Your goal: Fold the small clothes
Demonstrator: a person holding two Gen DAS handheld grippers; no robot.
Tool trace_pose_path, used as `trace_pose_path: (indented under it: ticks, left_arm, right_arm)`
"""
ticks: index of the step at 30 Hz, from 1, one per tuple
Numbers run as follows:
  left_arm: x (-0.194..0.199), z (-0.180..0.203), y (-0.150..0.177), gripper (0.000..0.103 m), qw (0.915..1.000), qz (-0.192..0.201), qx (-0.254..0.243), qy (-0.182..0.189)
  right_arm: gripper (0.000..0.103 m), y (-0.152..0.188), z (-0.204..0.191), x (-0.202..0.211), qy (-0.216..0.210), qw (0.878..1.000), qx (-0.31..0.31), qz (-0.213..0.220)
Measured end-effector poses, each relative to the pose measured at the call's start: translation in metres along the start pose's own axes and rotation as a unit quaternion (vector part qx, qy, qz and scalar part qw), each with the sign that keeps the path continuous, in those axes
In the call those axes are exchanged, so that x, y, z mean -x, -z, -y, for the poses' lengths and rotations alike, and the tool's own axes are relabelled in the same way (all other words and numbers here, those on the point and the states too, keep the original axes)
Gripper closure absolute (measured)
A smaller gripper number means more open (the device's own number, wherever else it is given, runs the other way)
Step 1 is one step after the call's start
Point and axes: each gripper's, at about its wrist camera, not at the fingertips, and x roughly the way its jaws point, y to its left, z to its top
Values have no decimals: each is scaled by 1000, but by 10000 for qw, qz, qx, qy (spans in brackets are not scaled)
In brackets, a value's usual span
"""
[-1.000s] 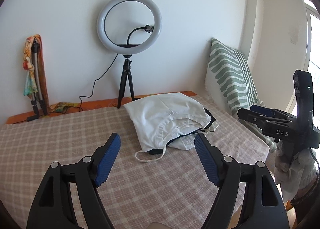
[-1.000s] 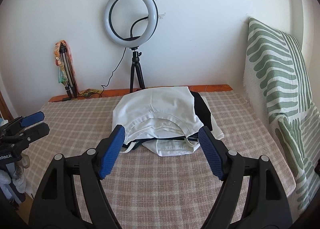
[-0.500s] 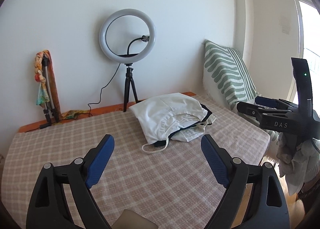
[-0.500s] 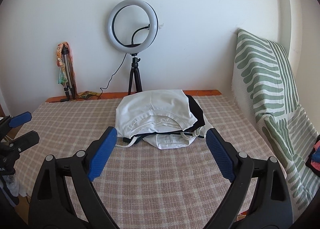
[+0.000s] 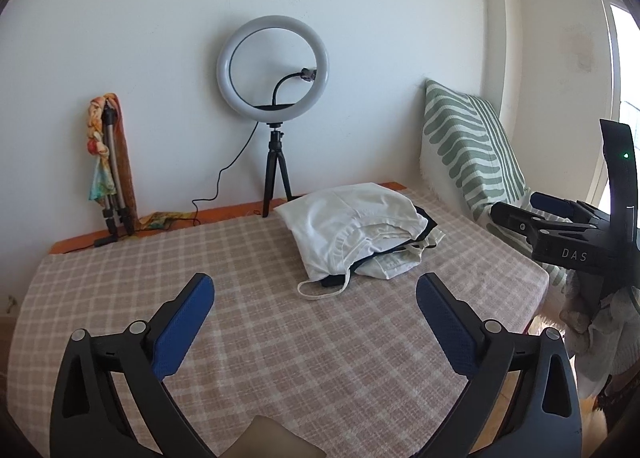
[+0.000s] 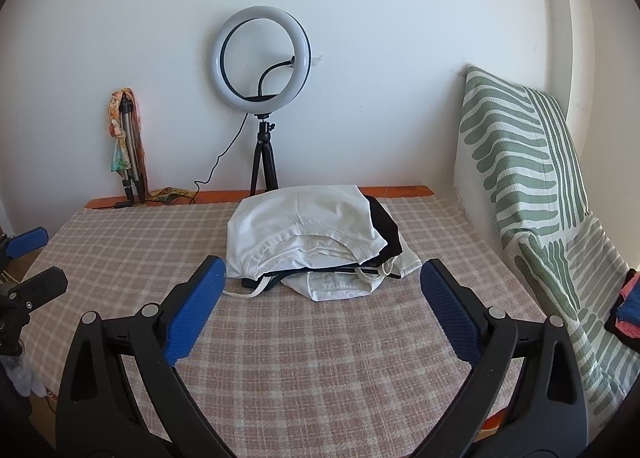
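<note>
A stack of folded small clothes (image 5: pixel 356 232), white on top with a black piece between and drawstrings hanging out, lies on the checked tablecloth (image 5: pixel 280 338) toward the back right. It also shows in the right wrist view (image 6: pixel 308 238). My left gripper (image 5: pixel 316 290) is open and empty, well short of the stack. My right gripper (image 6: pixel 322 278) is open and empty, just in front of the stack. The right gripper also shows at the right edge of the left wrist view (image 5: pixel 532 206). The left gripper shows at the left edge of the right wrist view (image 6: pixel 32 258).
A ring light on a tripod (image 5: pixel 274 70) stands at the back by the wall. A folded tripod with a colourful scarf (image 5: pixel 110 154) leans at the back left. A green striped cushion (image 6: pixel 532 178) lines the right side, with coloured clothes (image 6: pixel 628 310) on it.
Both grippers have pulled back from the folded stack and opened wider. The stack looks smaller and farther away. The stack itself has not moved.
</note>
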Motion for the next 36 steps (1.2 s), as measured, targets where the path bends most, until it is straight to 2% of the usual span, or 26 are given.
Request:
trace_pose_path:
  ticks: [36]
  left_arm:
    - [6,-12,4,1,9999,-19,132,-109]
  right_arm:
    - [0,1,-14,4,88,9999,118,50]
